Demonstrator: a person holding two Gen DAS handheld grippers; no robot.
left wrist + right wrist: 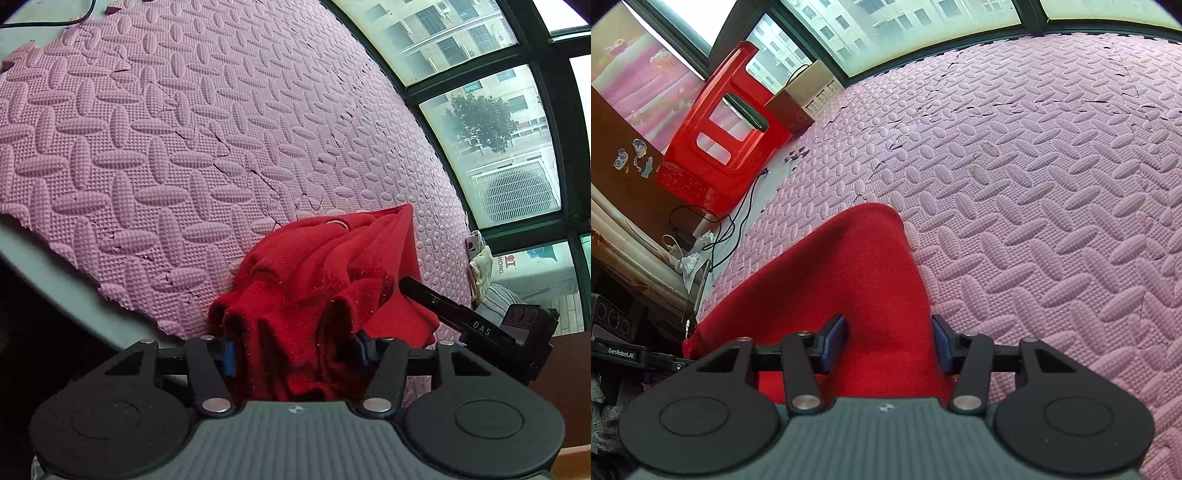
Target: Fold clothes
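- Red knit garment [325, 280]: it sits bunched on the pink foam mat [155, 140], with the window [509, 147] beyond it. Part of it is lifted off the mat between your two tools.
- Left tool [293, 356]: you have its blue pads [229, 357] set fairly wide apart with several thick pleats of the garment gathered between them. The fabric fills the gap, so the hold reads as a clamp on a bundled edge. That gathering is probably why the cloth fans into ridges right at the pads.
- Right tool [888, 345]: its pads stand on either side of a smooth, taut span of the garment [857, 280]. The cloth narrows to a rounded peak pointing away from you over the mat, towards the window. You appear to be gripping it, though actual contact at the pads is not clear.
- Right tool seen from the left wrist view: its black finger [443, 306] reaches into the garment's side nearest the window.
- Surface: coarse, fuzzy weave, flecked with pale lint, and a small pale loop near the top of the heap.
- Judgement: holding two separate parts lets you spread and tension the garment before laying a fold. It is not yet flat.
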